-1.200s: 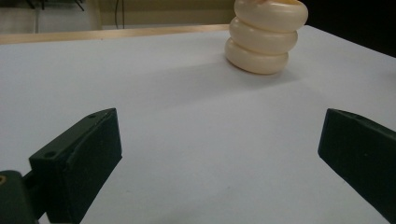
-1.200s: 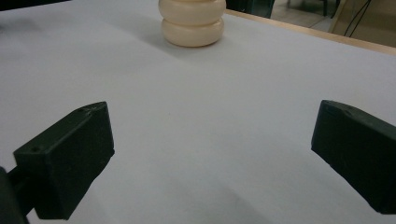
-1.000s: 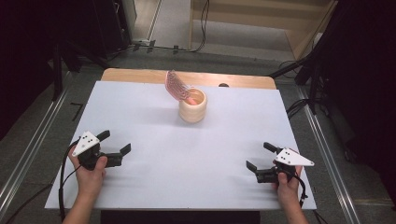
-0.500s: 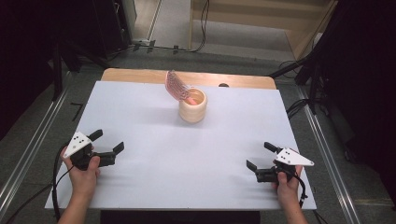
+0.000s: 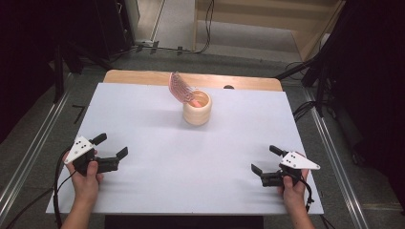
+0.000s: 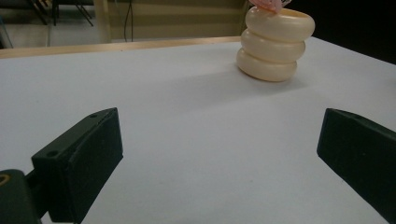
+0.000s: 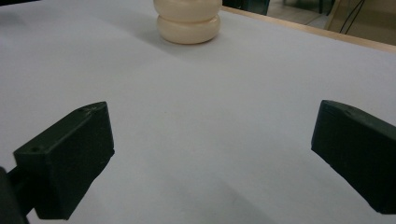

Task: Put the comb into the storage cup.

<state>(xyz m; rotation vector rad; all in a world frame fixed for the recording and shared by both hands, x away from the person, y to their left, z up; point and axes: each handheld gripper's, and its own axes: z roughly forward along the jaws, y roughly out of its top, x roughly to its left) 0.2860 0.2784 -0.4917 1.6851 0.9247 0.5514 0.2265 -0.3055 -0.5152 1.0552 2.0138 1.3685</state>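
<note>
While the right hand has kept its place over the past second, the left gripper (image 5: 111,150) has drawn back toward the person and out toward the 8 o'clock edge of the white table (image 5: 143,119), a move that reads as a retreat to a resting pose, not a reach. Its jaws stand wide apart, holding and touching nothing, and point toward the cream ribbed cup (image 5: 197,108) at 12 o'clock, well apart from both tools; a pink ridged utensil (image 5: 180,88), perhaps a spatula, leans out of the cup. At 4 o'clock the right gripper (image 5: 262,160) is likewise spread wide and empty, low over the bare surface.
</note>
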